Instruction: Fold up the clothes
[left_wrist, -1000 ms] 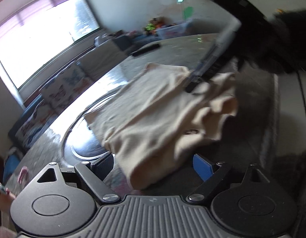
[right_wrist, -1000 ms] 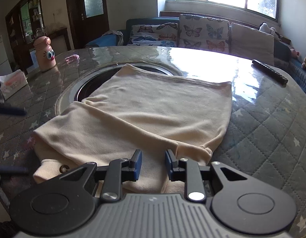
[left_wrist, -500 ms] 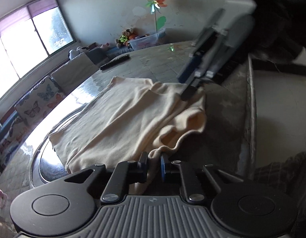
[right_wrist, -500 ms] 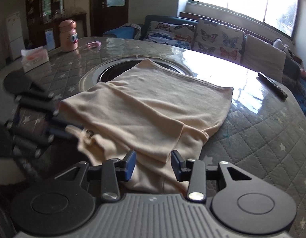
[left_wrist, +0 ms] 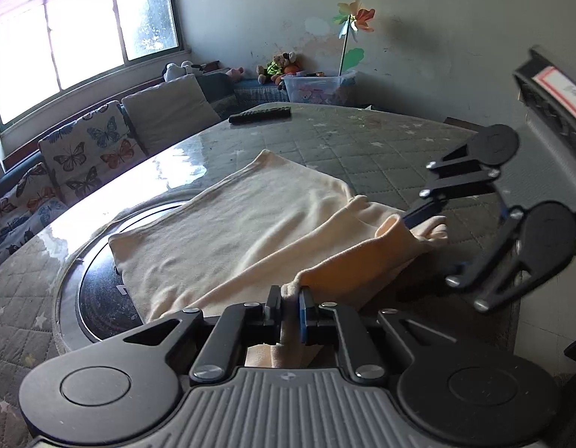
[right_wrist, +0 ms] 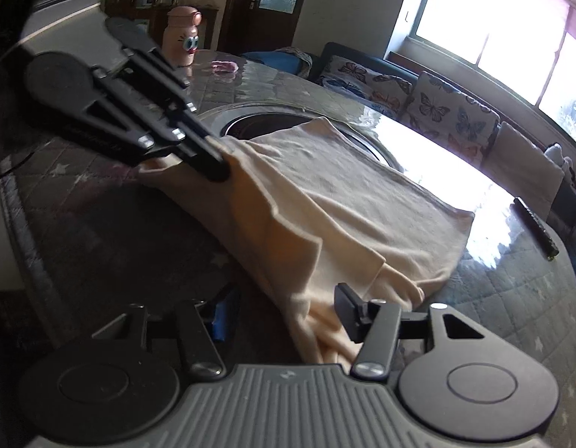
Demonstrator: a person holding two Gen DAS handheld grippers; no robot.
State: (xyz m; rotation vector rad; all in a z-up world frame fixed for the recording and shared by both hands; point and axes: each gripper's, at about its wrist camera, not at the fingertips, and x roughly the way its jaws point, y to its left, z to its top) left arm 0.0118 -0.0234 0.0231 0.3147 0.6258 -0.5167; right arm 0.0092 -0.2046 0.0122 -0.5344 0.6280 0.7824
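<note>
Cloth: cream garment, spread over the quilted table and partly over its dark round inset; near edge lifted off the surface between my two tools.

Left gripper: jaws pressed together, pinching a fold of the cloth's near corner.

Right gripper: jaws spread, cloth hanging between them; I see one finger against the fabric and cannot tell whether the other, blue-padded one touches it.

Remote: far side of table, well apart from cloth.

Pink bottle: upright, far edge.
</note>
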